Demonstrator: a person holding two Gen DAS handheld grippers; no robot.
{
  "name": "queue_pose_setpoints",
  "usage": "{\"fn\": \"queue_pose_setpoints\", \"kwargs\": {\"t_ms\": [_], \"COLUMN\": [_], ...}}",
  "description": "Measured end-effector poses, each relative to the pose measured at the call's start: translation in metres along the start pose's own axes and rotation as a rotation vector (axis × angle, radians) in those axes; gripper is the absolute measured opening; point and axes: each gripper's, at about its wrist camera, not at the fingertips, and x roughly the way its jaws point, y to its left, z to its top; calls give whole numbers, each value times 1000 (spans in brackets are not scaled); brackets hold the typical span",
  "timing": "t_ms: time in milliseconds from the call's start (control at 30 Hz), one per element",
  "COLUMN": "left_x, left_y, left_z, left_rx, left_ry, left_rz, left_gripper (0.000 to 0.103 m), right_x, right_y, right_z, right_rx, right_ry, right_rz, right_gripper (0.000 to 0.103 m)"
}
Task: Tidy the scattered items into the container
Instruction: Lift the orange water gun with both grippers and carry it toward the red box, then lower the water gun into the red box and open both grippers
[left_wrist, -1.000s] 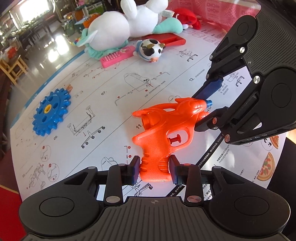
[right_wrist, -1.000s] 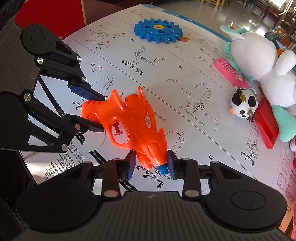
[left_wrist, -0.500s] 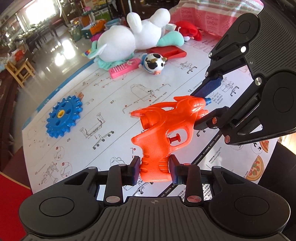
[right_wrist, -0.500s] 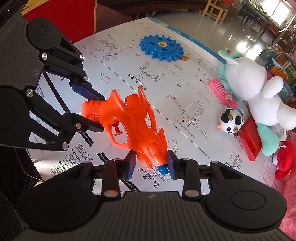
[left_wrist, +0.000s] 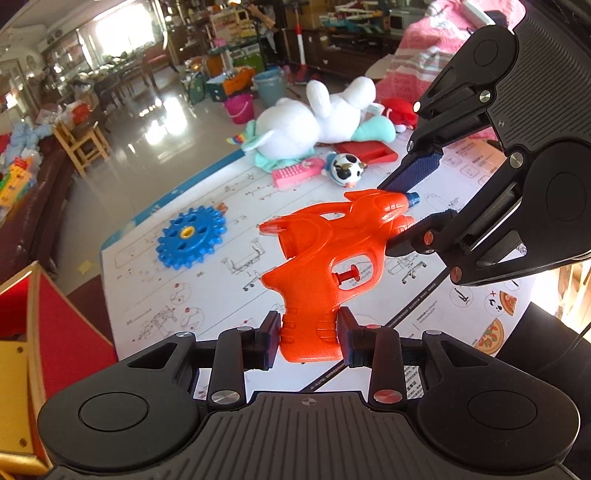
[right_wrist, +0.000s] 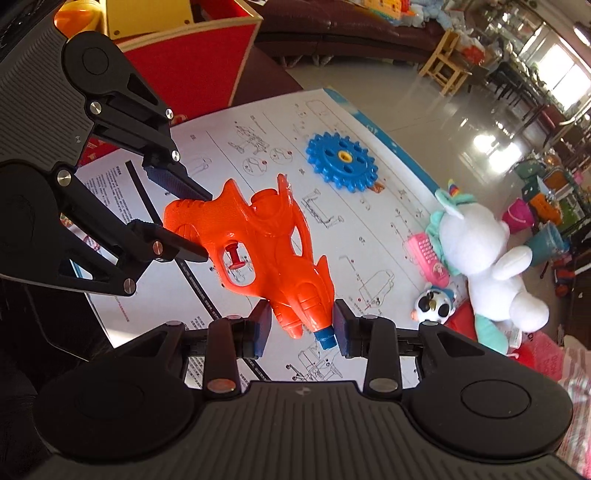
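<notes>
Carrying the orange water pistol (left_wrist: 325, 258) clear of the surface (left_wrist: 229, 295), the left hand-held gripper (left_wrist: 308, 338) clamps its handle and the right hand-held gripper (right_wrist: 299, 328) its muzzle. Next, both should swing it over the red-sided box (right_wrist: 192, 55) and let go together.

We see only a corner of the red and yellow box (left_wrist: 55, 332), cut by the left edge. The red tray (left_wrist: 369, 152) lies partly hidden under the white plush (left_wrist: 306, 129). The red plush (left_wrist: 400, 110) disappears behind the right gripper (left_wrist: 413, 218). Print on the paper sheet (right_wrist: 236, 147) is too small for us to read.
</notes>
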Motion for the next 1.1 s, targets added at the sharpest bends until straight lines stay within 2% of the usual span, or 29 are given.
{"fn": "queue_pose_setpoints", "kwargs": {"t_ms": [267, 433, 600, 733, 900, 1100], "left_x": [-92, -156, -206, -235, -244, -230], "left_y": [45, 82, 124, 158, 194, 221], "left_z": [-30, -59, -85, -99, -109, -119], "left_rx": [-129, -230, -322, -368, -412, -455], "left_ry": [-70, -116, -134, -140, -130, -92], "left_rz": [158, 293, 406, 483, 515, 481], "left_gripper": [31, 32, 32, 32, 32, 33], "right_x": [-48, -73, -82, -84, -75, -52], "right_y": [45, 85, 124, 145, 162, 164], "right_z": [73, 134, 194, 238, 275, 292], "right_rx": [-177, -314, -444, -491, -523, -519], "right_ry": [-132, -234, -317, -362, -375, -335], "right_rz": [15, 34, 53, 66, 68, 99], "right_gripper": [40, 40, 40, 40, 41, 43]}}
